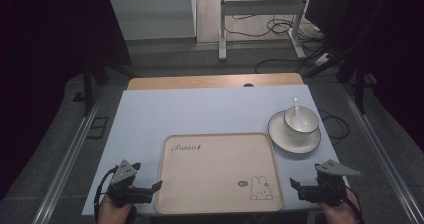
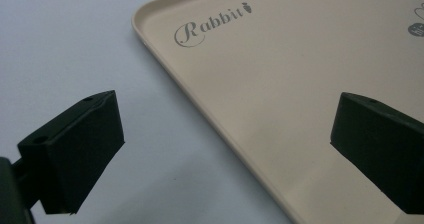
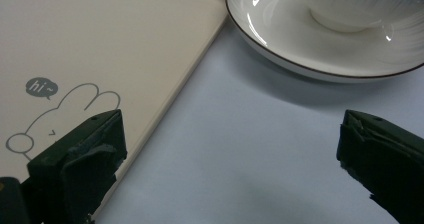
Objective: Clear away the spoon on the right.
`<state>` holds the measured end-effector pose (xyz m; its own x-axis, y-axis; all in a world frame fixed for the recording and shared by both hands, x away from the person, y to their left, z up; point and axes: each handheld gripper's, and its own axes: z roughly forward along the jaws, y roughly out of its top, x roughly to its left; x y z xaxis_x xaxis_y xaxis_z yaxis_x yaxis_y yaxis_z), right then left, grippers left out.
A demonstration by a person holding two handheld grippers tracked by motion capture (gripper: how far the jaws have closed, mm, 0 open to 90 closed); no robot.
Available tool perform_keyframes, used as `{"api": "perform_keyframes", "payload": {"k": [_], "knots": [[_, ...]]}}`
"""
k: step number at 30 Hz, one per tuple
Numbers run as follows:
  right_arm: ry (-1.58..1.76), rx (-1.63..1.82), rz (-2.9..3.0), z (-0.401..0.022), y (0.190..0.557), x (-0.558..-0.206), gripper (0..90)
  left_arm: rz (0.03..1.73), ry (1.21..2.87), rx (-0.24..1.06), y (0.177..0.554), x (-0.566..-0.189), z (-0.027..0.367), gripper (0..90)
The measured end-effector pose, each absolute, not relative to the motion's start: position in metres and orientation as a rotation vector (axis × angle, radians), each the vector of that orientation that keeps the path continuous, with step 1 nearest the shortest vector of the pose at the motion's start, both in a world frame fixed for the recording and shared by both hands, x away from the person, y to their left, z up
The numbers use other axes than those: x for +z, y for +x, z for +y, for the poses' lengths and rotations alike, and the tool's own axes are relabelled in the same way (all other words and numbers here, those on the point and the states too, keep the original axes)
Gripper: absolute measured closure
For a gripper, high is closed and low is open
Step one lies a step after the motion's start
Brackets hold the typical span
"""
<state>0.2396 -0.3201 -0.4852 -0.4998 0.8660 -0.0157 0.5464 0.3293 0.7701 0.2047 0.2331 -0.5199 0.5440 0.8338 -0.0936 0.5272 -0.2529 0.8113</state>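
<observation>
**Fig. — Both grippers parked at tray's near corners, crockery off to the right**

Here, the high view shows a beige tray [image 1: 218, 171] w/ a rabbit drawing, lying flat on the pale table [image 1: 200, 114], long axis running left–right. The left gripper [image 1: 156, 186] sits just beside the tray's near-left corner; the right gripper [image 1: 295, 184] sits just beside its near-right corner. Both point inward, toward the tray.

Left gripper view: jaws stand wide apart, nothing between them; one jaw over the table, the other over the tray's floor, so the tray rim [image 2: 165, 66] runs diagonally through the gap. Right gripper view: jaws likewise wide apart and empty; the tray edge [image 3: 200, 59] passes by the left-hand jaw, bare table lies between the jaws.

A white saucer [image 1: 280, 134] stands just beside the tray's far-right corner, apart from it, carrying a cup [image 1: 301, 120] w/ a spoon [image 1: 296, 106] leaning in it. In the right gripper view the saucer [image 3: 280, 39] lies ahead, near.

Key relation: the cup-and-saucer set lies forward of the right gripper & well apart from the left one, so the right hand is prob. the nearer for any reach to it; the tray lies between the two grippers.
</observation>
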Motion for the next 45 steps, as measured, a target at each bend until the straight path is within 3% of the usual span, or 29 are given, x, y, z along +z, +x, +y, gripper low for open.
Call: {"api": "perform_keyframes", "payload": {"k": [45], "knots": [[1.212, 1.059, 2.202, -0.315, 0.31, -0.441, 1.5, 1.107, 1.914, 0.454, 0.204, -0.52, 0.234, 0.4]]}}
